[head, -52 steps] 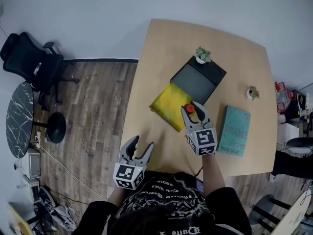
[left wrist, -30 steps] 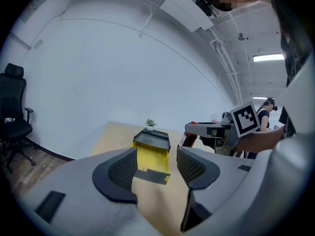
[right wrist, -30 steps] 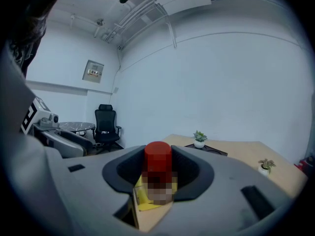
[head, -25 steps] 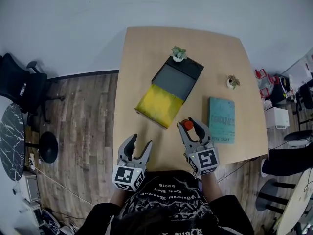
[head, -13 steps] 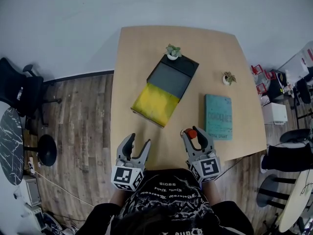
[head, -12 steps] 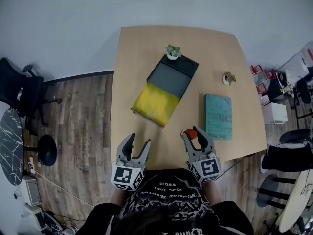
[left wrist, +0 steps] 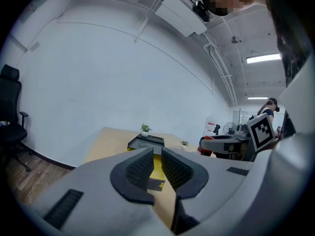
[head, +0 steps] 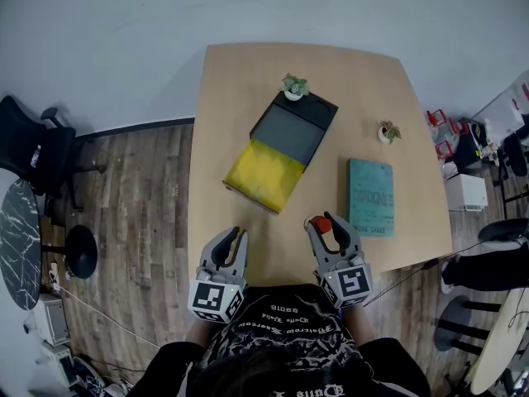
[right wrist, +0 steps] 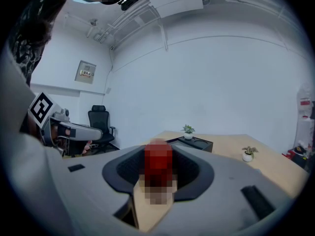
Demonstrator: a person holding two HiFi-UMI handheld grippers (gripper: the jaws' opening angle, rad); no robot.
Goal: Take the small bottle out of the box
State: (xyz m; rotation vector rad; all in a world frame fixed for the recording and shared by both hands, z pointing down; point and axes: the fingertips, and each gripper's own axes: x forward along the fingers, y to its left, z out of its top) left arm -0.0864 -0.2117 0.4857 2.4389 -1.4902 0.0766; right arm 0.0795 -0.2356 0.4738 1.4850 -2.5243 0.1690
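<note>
My right gripper [head: 329,226] hovers over the near edge of the wooden table [head: 240,73], shut on a small bottle [head: 322,225] with a red cap. In the right gripper view the bottle [right wrist: 158,161] stands upright between the pads. The box [head: 293,126] is black with a yellow flap [head: 263,174] and lies further back, mid-table, apart from both grippers. My left gripper [head: 229,242] is at the table's near left edge. Its jaws are closing, with a narrow gap and nothing between the pads [left wrist: 140,167].
A teal book [head: 371,198] lies to the right of the box. One small potted plant [head: 293,85] stands on the box's far end, another [head: 386,131] near the right edge. A black office chair [head: 33,151] and a round dark table [head: 16,242] stand on the floor at left.
The right gripper has drawn the bottle back from the box to the table's near edge. The left jaws have gone from wide apart to nearly together.
</note>
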